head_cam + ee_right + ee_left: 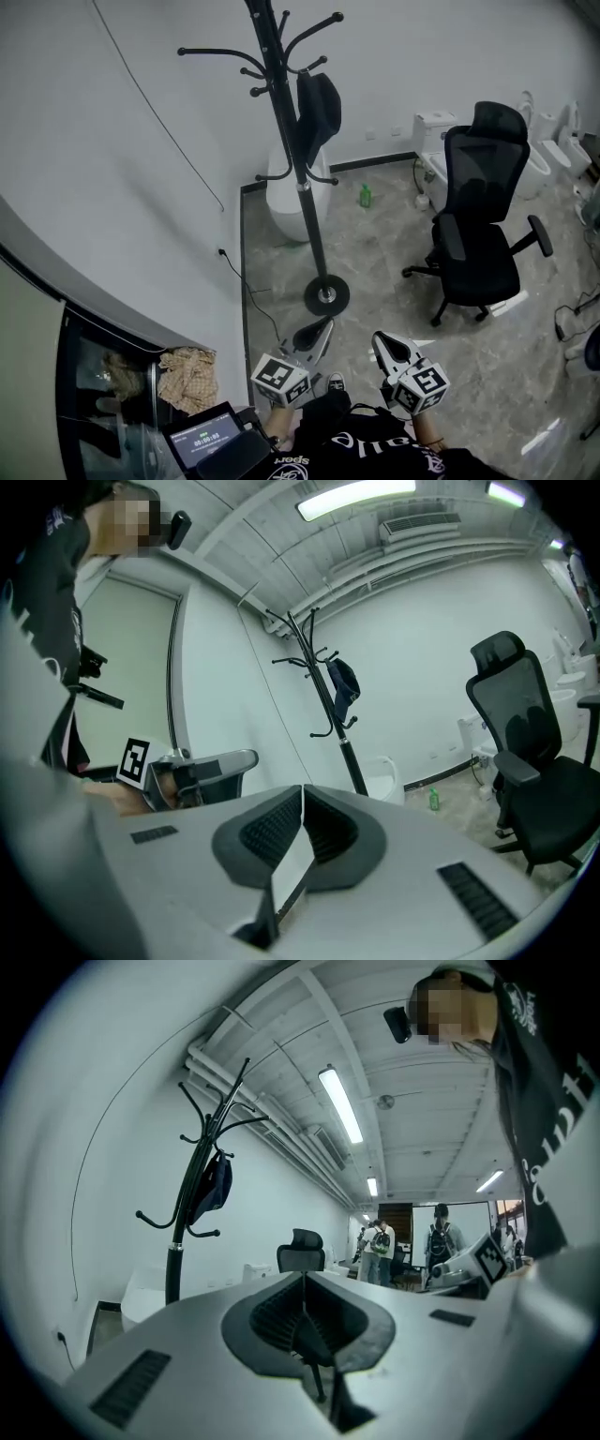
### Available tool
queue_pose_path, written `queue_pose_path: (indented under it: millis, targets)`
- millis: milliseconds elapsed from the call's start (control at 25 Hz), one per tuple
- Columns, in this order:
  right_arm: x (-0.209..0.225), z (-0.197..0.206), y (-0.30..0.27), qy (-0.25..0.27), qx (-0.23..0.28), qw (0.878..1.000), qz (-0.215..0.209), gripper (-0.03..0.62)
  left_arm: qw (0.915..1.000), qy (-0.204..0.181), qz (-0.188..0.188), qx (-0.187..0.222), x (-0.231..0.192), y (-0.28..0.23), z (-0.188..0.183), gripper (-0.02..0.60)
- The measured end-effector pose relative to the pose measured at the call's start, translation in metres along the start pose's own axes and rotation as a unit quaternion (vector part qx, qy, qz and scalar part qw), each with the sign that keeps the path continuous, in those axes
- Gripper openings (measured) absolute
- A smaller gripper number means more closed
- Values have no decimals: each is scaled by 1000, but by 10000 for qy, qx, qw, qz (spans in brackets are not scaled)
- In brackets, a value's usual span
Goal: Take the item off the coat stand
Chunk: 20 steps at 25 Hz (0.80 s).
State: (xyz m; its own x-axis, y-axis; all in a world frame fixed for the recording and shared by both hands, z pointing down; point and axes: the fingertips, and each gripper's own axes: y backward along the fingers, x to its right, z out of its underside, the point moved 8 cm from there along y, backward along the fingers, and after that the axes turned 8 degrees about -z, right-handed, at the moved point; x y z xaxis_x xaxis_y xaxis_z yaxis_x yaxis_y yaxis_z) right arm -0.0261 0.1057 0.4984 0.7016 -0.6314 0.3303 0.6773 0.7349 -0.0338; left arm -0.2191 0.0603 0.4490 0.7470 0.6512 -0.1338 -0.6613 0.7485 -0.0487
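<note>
A black coat stand (286, 141) rises from a round base (326, 294) by the white wall. A dark cap (317, 111) hangs from one of its upper hooks; it also shows as the dark cap (214, 1188) in the left gripper view and the dark cap (343, 682) in the right gripper view. My left gripper (322, 327) and right gripper (379, 339) are held low near the person's body, well short of the stand. Both are shut with nothing between the jaws.
A black office chair (480, 216) stands right of the coat stand. A white rounded bin (286, 202) sits behind the pole, a small green bottle (366, 195) on the floor beside it. White toilets (548, 150) line the far right. People (380, 1244) stand far off.
</note>
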Motion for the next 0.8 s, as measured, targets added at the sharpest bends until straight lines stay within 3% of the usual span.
queue_pose_path:
  millis: [360,800]
  targets:
    - [62,-24,-93,48,-83,9999,78,18,9989,-282,203,321,-75,-79,-35,11]
    - [132,-45,-141,77,-264,9996,45,18,9983,-342,-4,473,-119,-165,-61,12]
